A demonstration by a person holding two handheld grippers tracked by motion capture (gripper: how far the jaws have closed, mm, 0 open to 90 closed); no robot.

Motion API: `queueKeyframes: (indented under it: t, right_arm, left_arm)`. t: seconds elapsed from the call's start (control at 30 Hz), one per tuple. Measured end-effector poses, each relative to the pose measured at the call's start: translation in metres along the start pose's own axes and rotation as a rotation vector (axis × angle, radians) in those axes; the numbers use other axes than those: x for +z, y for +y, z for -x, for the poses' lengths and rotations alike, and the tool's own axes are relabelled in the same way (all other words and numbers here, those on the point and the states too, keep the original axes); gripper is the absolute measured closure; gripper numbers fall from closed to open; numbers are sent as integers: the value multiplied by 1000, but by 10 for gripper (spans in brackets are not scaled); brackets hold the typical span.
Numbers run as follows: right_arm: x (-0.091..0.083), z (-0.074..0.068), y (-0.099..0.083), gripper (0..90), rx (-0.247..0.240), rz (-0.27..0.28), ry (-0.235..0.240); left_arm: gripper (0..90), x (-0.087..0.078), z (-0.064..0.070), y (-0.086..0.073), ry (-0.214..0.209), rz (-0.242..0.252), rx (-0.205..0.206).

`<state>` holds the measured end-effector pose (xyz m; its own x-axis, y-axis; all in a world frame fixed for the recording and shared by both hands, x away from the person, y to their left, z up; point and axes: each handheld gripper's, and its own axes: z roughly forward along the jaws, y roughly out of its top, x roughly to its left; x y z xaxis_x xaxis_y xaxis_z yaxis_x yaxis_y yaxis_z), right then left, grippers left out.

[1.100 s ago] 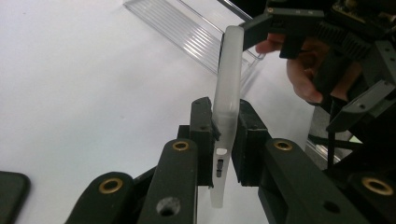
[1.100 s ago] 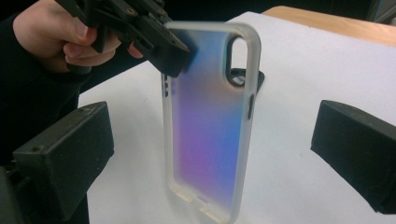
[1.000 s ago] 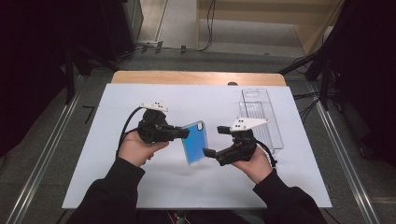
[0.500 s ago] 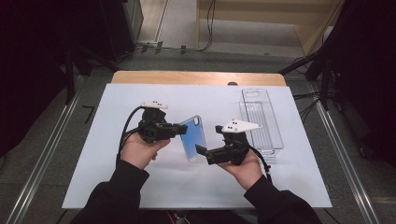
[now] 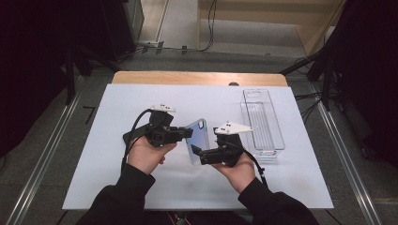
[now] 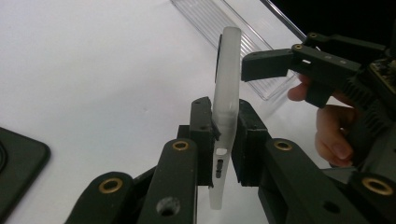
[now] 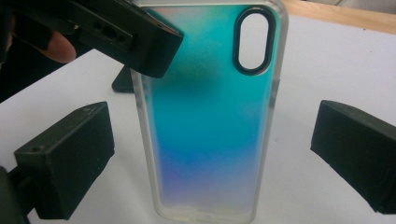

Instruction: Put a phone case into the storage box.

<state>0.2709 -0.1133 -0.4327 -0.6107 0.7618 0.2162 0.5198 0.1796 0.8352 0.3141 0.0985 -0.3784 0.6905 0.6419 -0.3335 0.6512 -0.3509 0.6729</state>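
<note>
Jaws of the left gripper are clamped on the phone case, held upright above the desk; the right gripper has been brought closer, jaws spread wide around it, suggesting a handover.

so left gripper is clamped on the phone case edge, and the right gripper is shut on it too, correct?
Not quite. The left gripper is clamped on the phone case edge, but the right gripper is open: the right gripper view shows its fingers spread wide on either side of the case, touching nothing.
</note>
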Motion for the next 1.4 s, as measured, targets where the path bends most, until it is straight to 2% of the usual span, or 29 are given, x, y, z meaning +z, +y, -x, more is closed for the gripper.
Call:
queueKeyframes:
  t: [0.4,0.47,0.57,0.63,0.67,1.03,1.13,1.27,1.4]
  right_arm:
    - [7,-2,0,0,12,-13,-20]
    - [7,-2,-1,49,-1,-13,-21]
    - [7,-1,-1,54,-6,-2,-24]
    - [6,1,-1,134,-5,-1,-24]
    - [6,2,-1,141,-2,0,-10]
    - [4,1,1,153,-22,10,-17]
    - [4,0,1,153,-33,-4,-24]
    - [5,3,0,153,-26,-14,-20]
    - [2,9,0,153,-9,-14,-24]
  left_arm:
    - [809,8,9,-1,-25,-11,-24]
    - [809,10,11,-2,-30,-10,-23]
    - [809,13,14,-3,-29,-15,-19]
    - [809,13,15,-4,-28,-16,-18]
    - [809,14,16,-4,-26,-12,-17]
    - [799,11,17,-3,-26,6,-12]
    - [722,7,18,-1,-33,28,-19]
    - [626,-2,17,1,-33,48,-13]
    - [522,-9,14,3,-54,53,-6]
